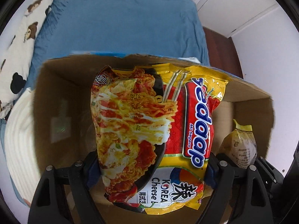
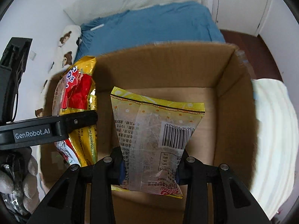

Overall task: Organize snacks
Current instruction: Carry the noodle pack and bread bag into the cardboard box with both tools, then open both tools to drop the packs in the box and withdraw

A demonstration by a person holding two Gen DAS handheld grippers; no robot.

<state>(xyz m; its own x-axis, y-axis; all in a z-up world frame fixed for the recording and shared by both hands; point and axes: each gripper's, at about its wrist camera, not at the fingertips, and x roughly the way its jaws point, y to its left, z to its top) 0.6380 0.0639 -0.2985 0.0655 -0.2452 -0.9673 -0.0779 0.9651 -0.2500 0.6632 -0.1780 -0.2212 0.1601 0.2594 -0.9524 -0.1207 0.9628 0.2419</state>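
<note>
Both hand-held grippers (image 1: 151, 169) (image 2: 149, 168) over box (image 2: 233, 97), gripping packets (image 1: 149, 121) (image 2: 153, 136)

This is a bedroom in a home. A bed (image 1: 121, 18) with a wrinkled blue sheet fills the middle of the view; a pillow with a bear print (image 1: 20, 43) lies along its left edge. Beyond its right side stand white cupboard doors (image 1: 237, 5) over dark wooden floor (image 1: 220, 43). A cardboard box (image 2: 168, 63) sits at its near end.
</note>
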